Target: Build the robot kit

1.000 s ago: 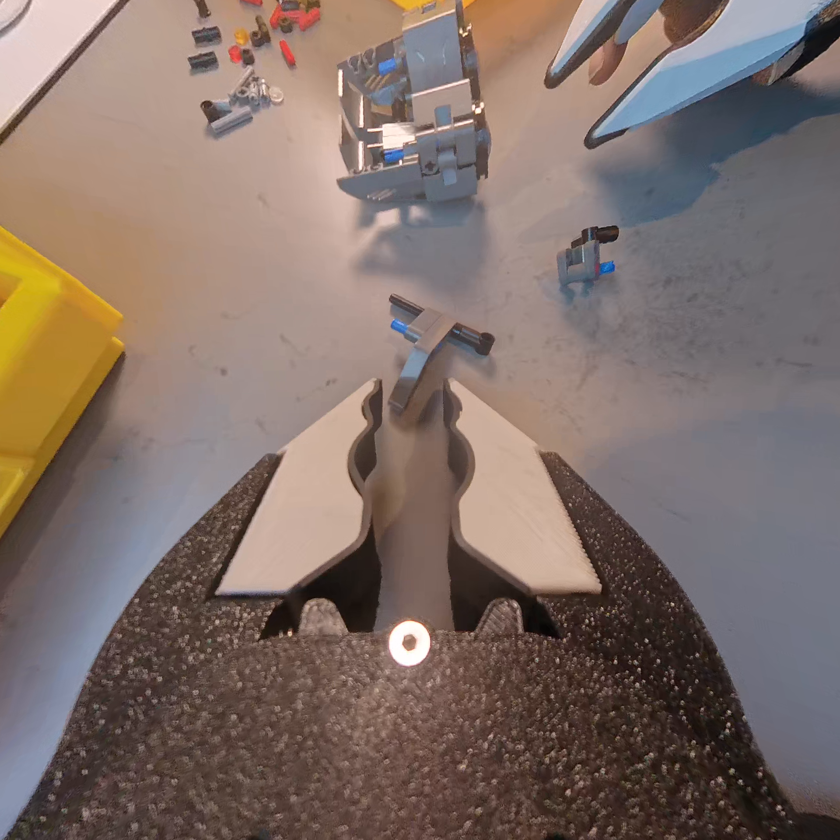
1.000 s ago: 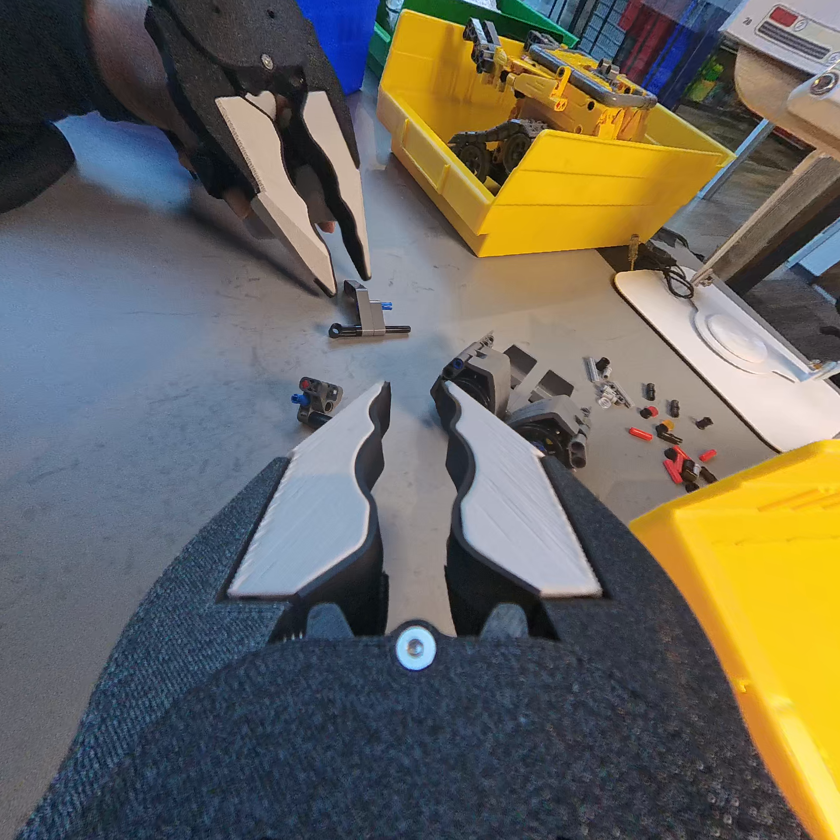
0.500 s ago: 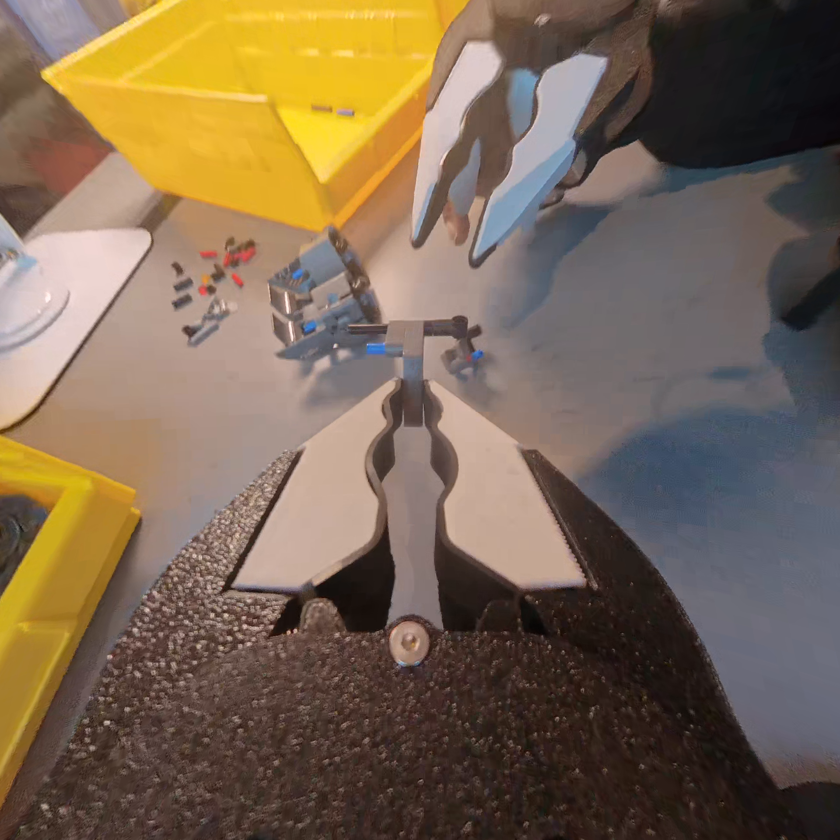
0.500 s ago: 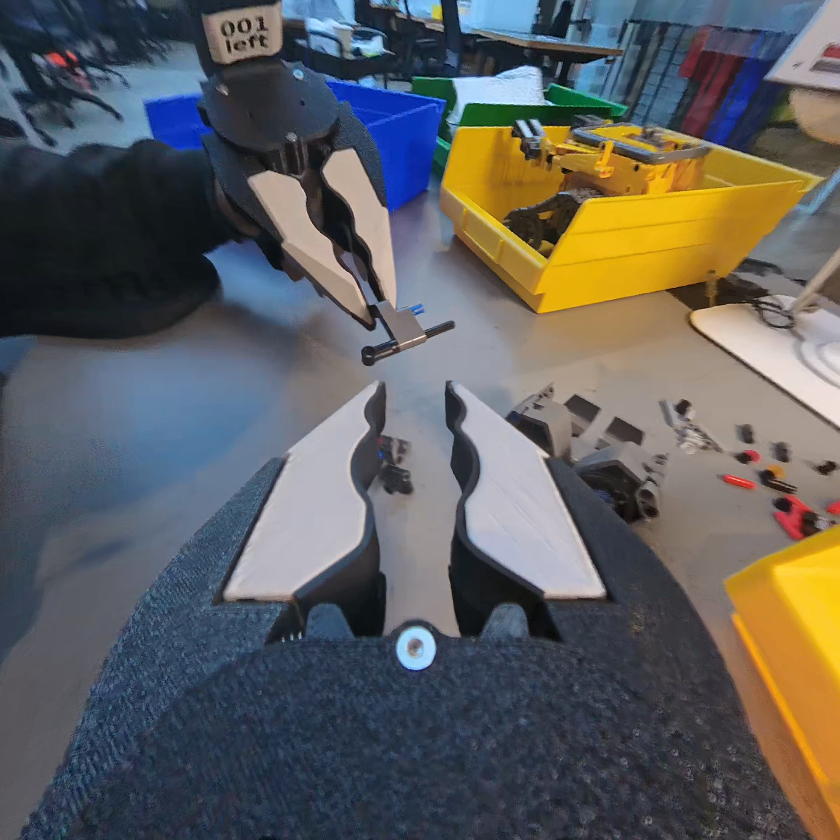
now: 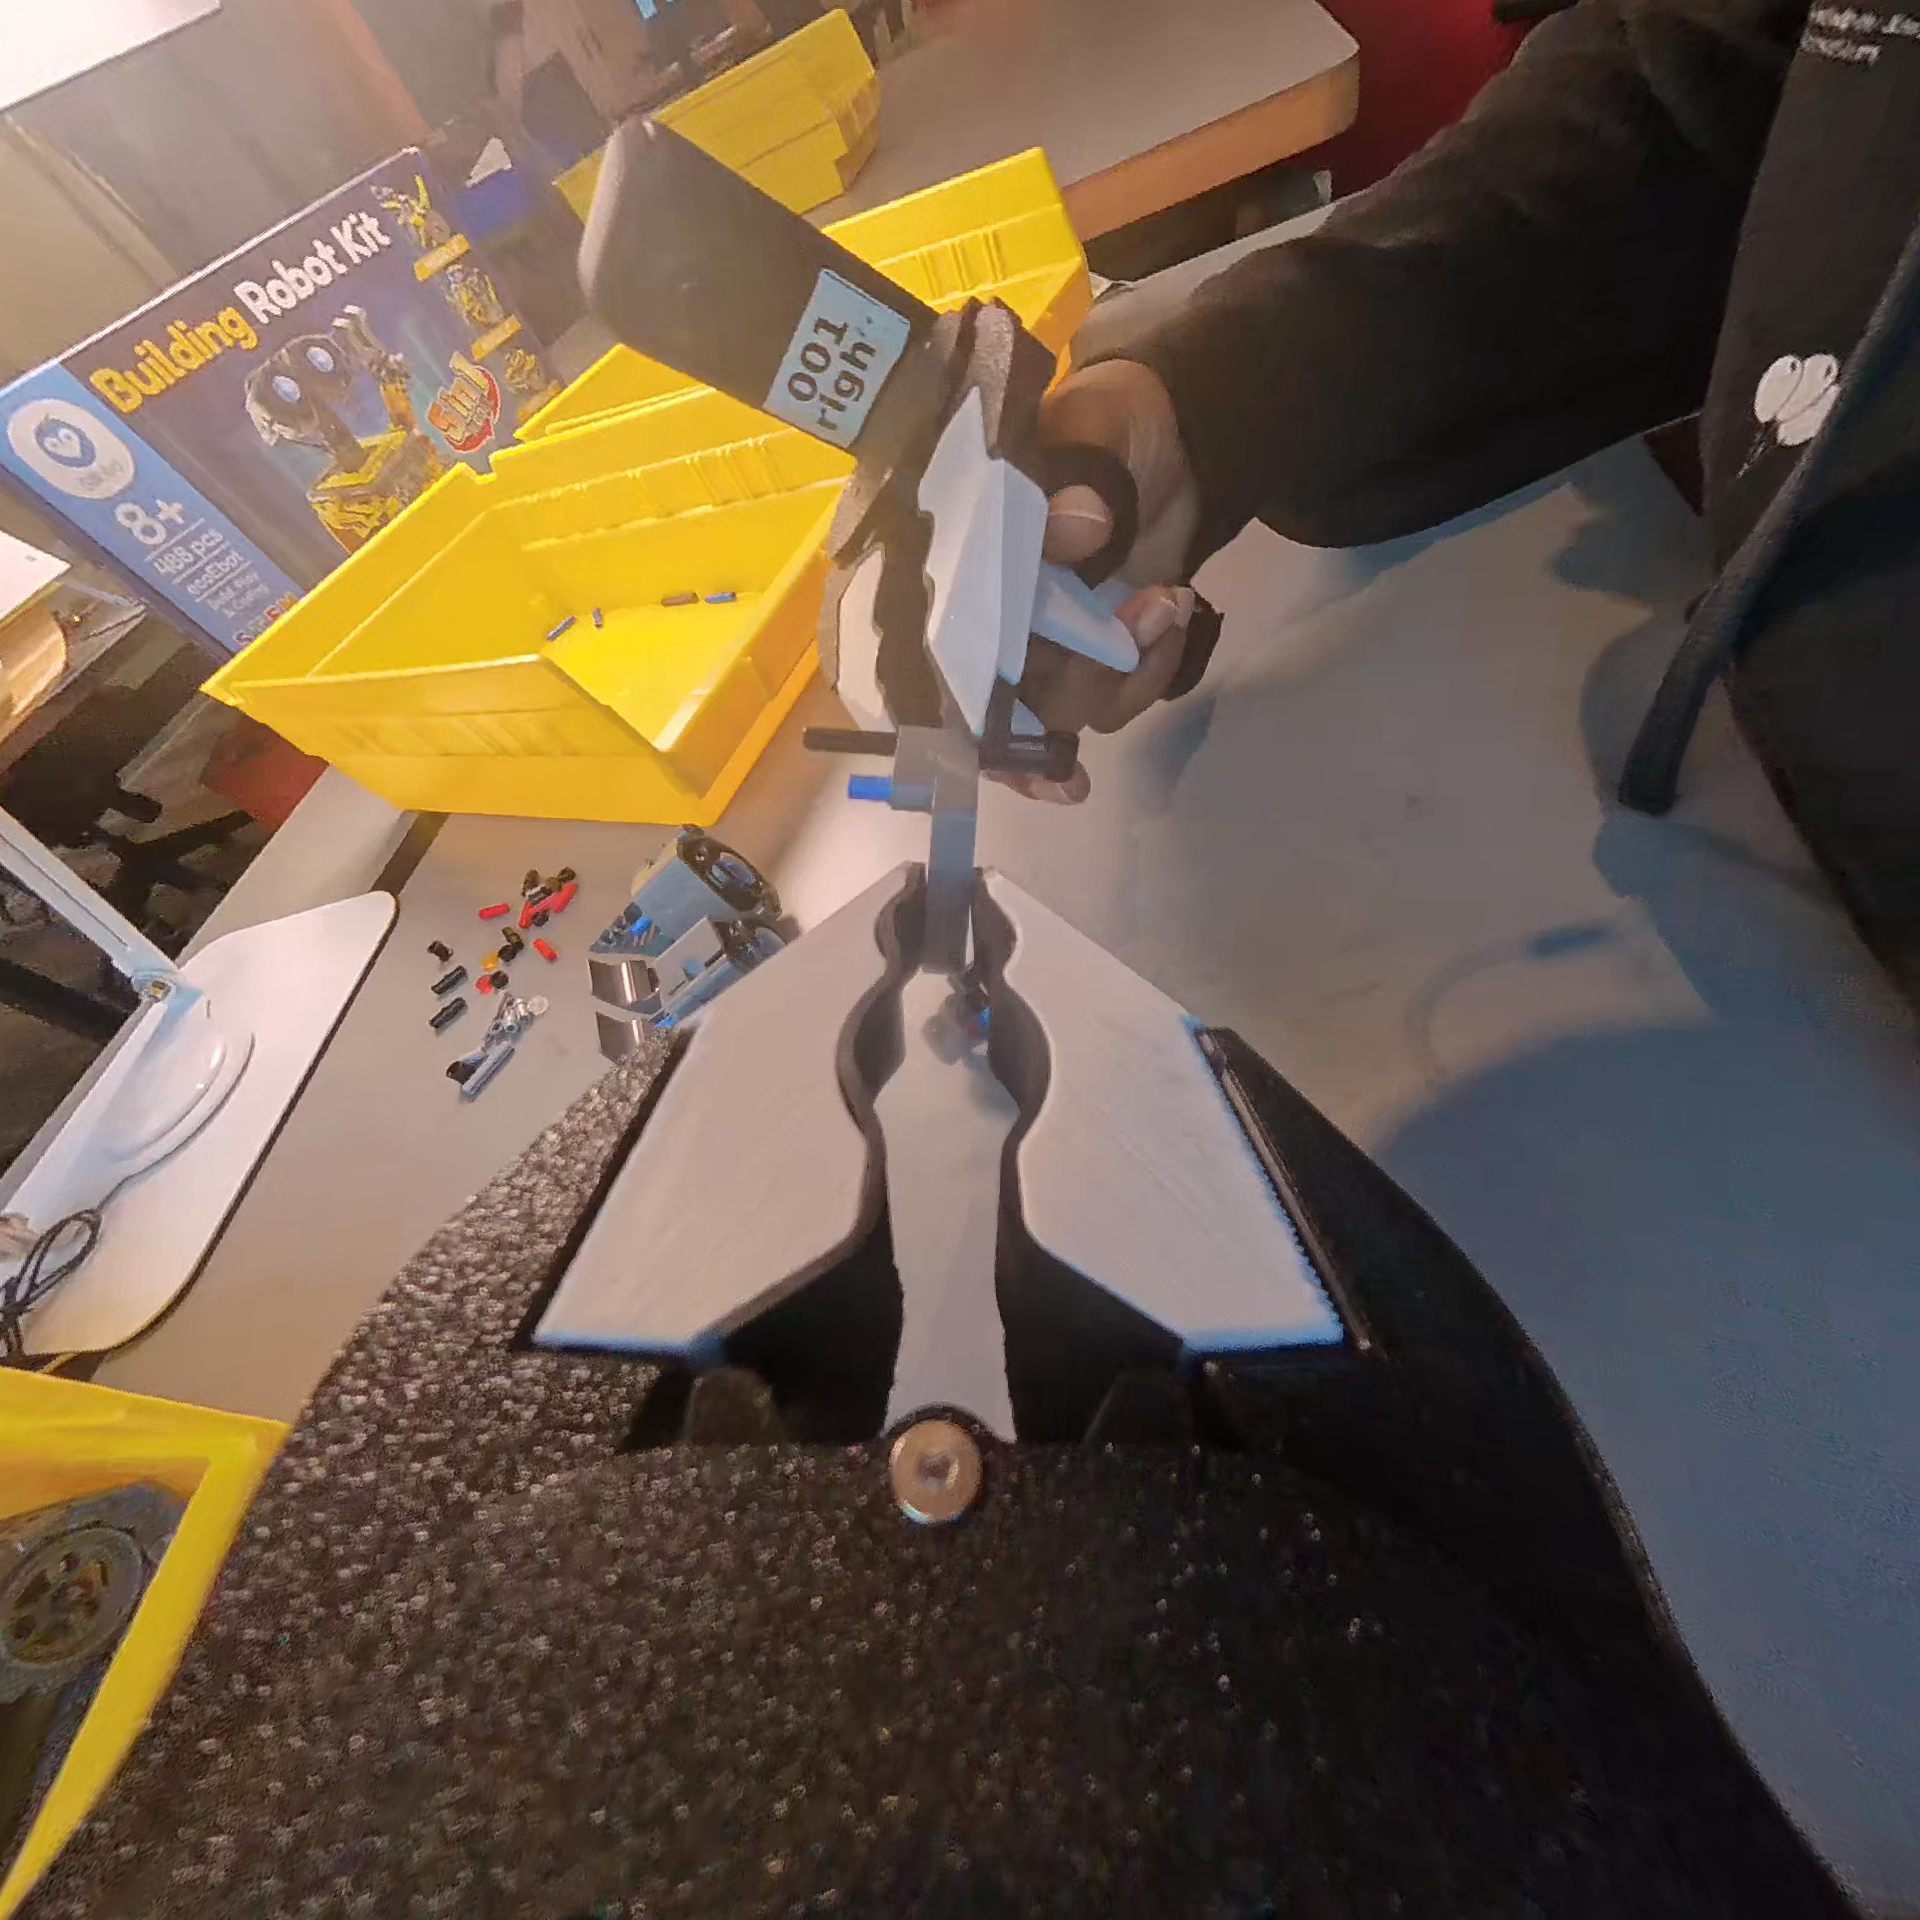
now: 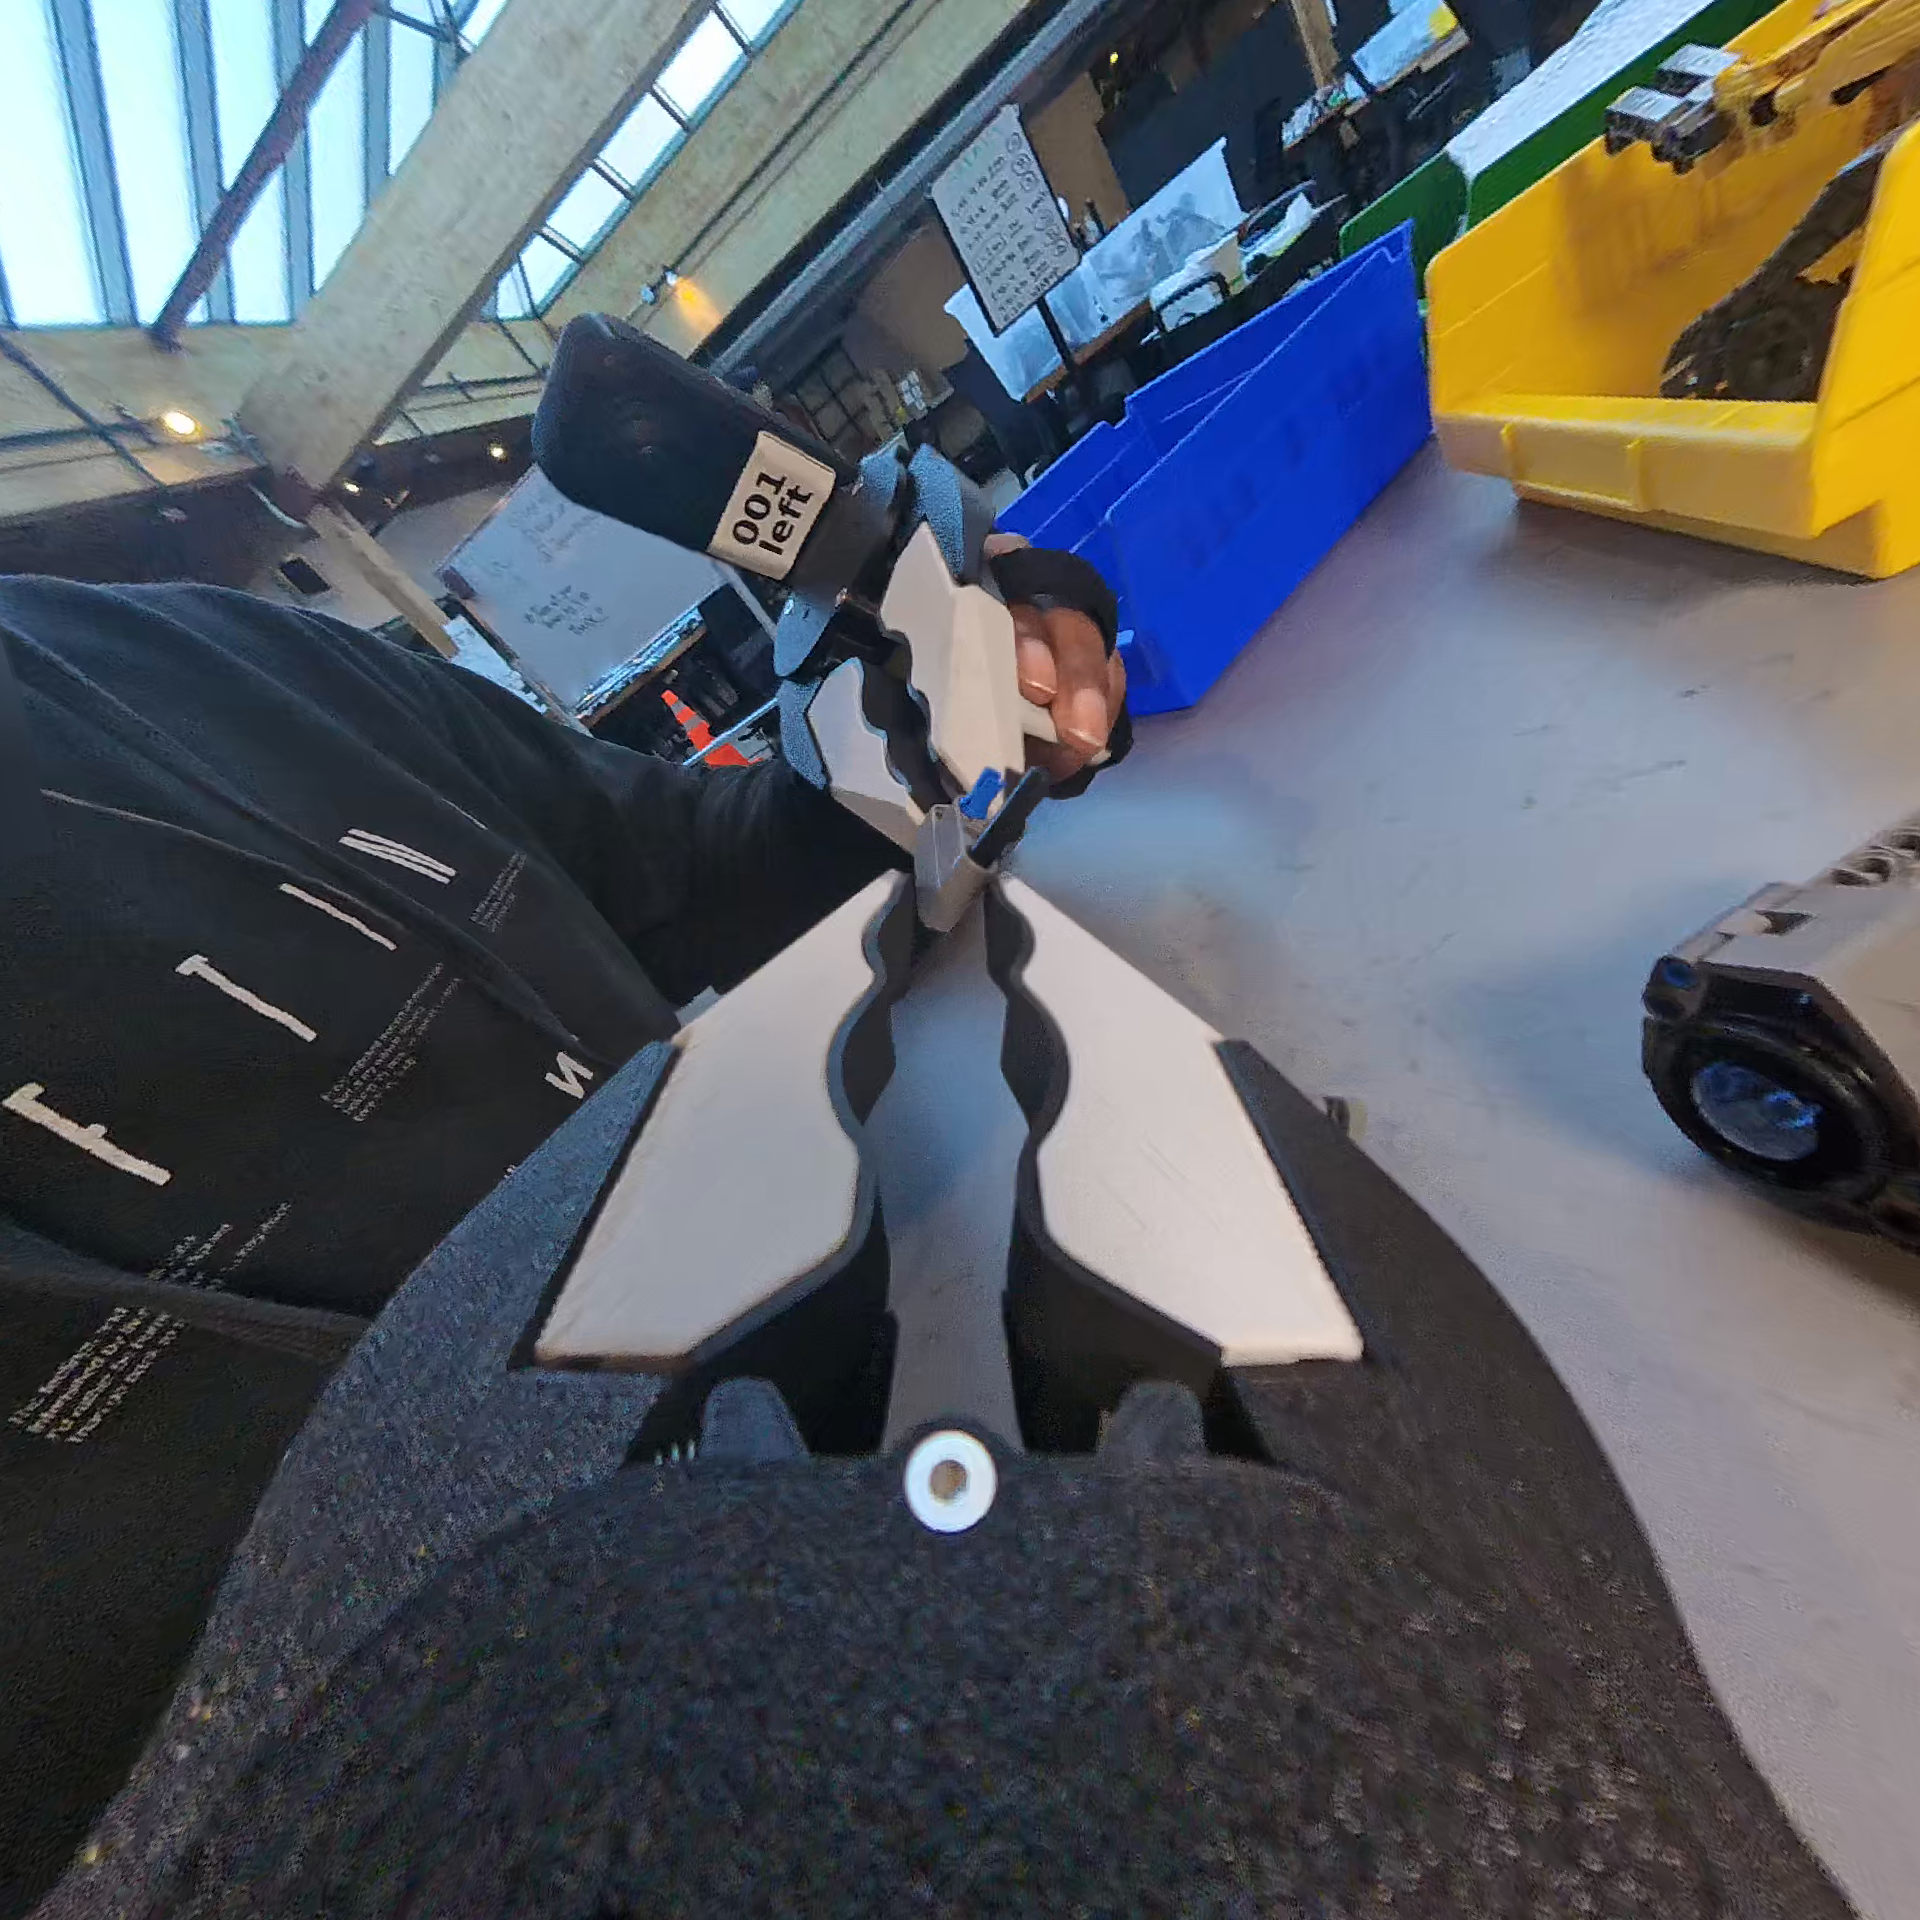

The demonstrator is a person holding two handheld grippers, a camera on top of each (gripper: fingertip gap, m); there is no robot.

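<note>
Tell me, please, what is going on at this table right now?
A person holds a small grey brick piece in the air between two handheld grippers. The left gripper is shut on its lower stem, and the right gripper pinches its top. A grey block assembly and loose small pins lie on the table.

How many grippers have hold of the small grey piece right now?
2. The left gripper pinches the stem of the grey piece; the right gripper grips its top, by the black pin.

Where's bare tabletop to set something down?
Bare: the grey table right of both claws, and in front of the blue bin. Crowded: the loose small parts and grey block assembly beside the yellow bin.
</note>
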